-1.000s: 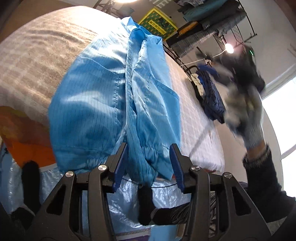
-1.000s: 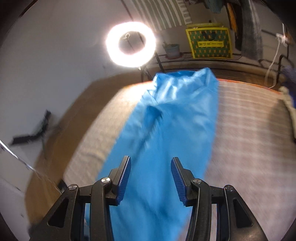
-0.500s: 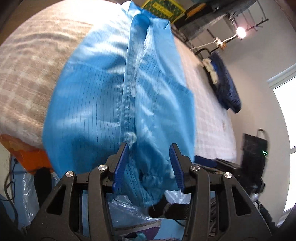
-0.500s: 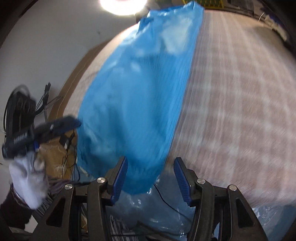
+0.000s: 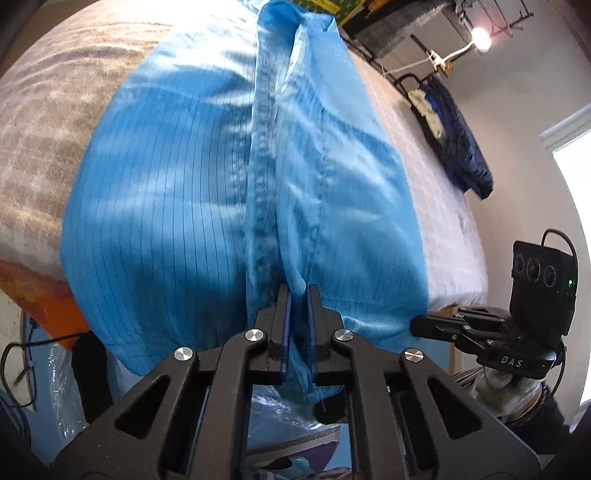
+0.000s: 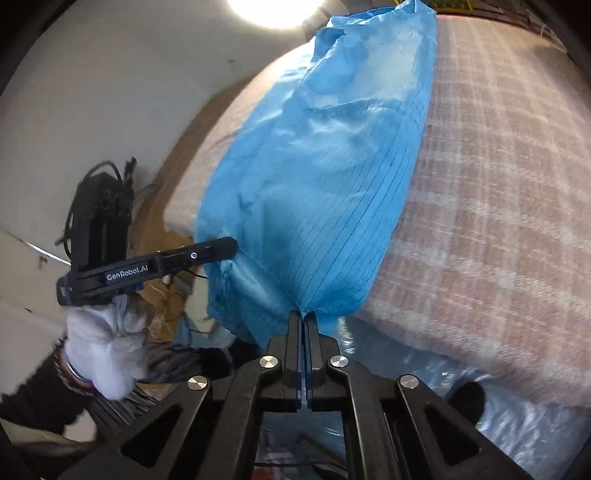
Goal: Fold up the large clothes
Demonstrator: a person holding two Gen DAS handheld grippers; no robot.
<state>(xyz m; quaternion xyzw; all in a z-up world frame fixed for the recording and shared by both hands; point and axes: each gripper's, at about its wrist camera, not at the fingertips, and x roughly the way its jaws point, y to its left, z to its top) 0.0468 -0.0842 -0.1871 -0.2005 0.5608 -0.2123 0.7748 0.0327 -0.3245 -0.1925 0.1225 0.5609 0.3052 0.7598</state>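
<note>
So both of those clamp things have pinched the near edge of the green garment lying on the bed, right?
Almost: the garment is blue, not green, as both wrist views show. The rest holds: the left gripper and the right gripper are each shut on its near edge, and it lies on the bed.

The blue garment's (image 5: 192, 192) far end runs past the top edge. Its hem hides the left gripper's (image 5: 298, 295) fingertips.

A navy jacket (image 5: 461, 147) hangs beyond the plaid-covered bed (image 6: 498, 184) (lamp (image 5: 480, 36) lit).
</note>
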